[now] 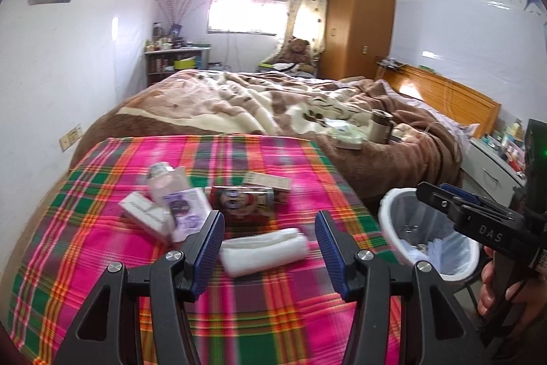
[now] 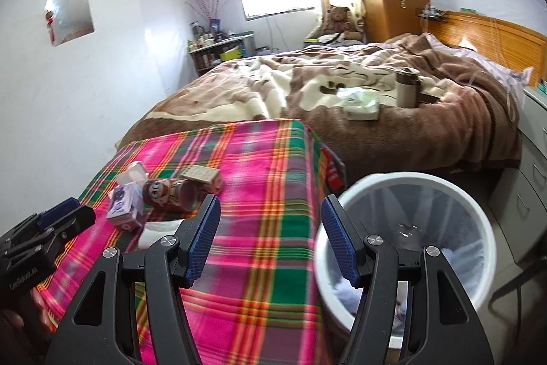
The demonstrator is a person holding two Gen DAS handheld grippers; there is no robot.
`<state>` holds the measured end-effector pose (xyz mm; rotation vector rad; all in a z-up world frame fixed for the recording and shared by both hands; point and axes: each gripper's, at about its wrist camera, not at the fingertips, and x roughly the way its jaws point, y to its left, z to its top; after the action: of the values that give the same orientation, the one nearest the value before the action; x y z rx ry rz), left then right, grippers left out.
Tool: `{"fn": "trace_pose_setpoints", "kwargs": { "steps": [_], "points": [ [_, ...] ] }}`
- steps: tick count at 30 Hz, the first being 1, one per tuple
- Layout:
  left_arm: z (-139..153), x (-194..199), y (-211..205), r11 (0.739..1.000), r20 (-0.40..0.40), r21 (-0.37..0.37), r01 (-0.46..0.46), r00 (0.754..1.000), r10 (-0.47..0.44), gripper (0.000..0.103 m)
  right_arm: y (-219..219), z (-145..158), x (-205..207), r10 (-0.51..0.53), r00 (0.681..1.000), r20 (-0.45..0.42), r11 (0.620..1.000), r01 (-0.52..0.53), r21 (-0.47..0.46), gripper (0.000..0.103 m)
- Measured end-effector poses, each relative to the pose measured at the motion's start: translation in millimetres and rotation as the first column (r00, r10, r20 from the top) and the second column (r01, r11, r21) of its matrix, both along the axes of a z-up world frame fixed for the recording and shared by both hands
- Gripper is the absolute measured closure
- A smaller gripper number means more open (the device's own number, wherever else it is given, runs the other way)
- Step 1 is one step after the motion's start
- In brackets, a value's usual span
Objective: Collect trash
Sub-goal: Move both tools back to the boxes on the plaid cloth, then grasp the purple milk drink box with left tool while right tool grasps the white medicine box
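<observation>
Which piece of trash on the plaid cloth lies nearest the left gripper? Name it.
The white folded tissue. It lies right between the open left gripper fingers, while the cartoon can and the small boxes sit farther back.

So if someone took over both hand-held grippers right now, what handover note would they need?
Left hand-held gripper: open, empty, aimed at the folded white tissue on the plaid cloth.
Right hand-held gripper: open, empty, by the rim of the white trash bin.
Done: the bin already holds some crumpled paper.
Left: the tissue, the cartoon-print can, the purple carton, the white boxes, the clear plastic bottle and the beige box, all on the cloth.
</observation>
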<state>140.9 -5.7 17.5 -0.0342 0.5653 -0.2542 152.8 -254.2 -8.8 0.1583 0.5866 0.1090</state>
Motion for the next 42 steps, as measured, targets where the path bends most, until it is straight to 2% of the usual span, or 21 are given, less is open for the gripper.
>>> {"fn": "trace_pose_setpoints", "kwargs": {
  "steps": [10,16,21,32,37,39,42],
  "points": [
    [-16,25,46,0.997,-0.052,-0.007,-0.08,0.995,0.08,0.048,34,-3,33,0.092,0.995,-0.023,0.995,-0.093,-0.045,0.04],
    [-27,44,53,0.996,-0.086,-0.019,-0.092,0.992,0.09,0.048,50,-13,64,0.127,0.99,-0.055,0.987,-0.131,-0.093,0.04],
    [-42,66,52,0.995,-0.139,-0.025,-0.092,0.986,0.087,0.048,56,-23,92,0.168,0.981,-0.095,0.98,-0.177,-0.092,0.04],
    [-63,93,48,0.992,-0.176,0.018,-0.125,0.976,0.126,0.046,71,-41,131,0.257,0.954,-0.156,0.945,-0.282,-0.165,0.04],
    [-69,99,49,0.992,-0.202,0.02,-0.123,0.971,0.125,0.045,88,-47,140,0.314,0.93,-0.189,0.911,-0.352,-0.215,0.04],
    [-71,101,49,0.993,-0.212,0.017,-0.118,0.97,0.119,0.044,95,-49,141,0.318,0.929,-0.189,0.894,-0.36,-0.265,0.04],
    [-75,104,46,0.993,-0.223,0.029,-0.116,0.968,0.119,0.039,101,-51,143,0.33,0.924,-0.194,0.877,-0.376,-0.299,0.04]
  ]
}}
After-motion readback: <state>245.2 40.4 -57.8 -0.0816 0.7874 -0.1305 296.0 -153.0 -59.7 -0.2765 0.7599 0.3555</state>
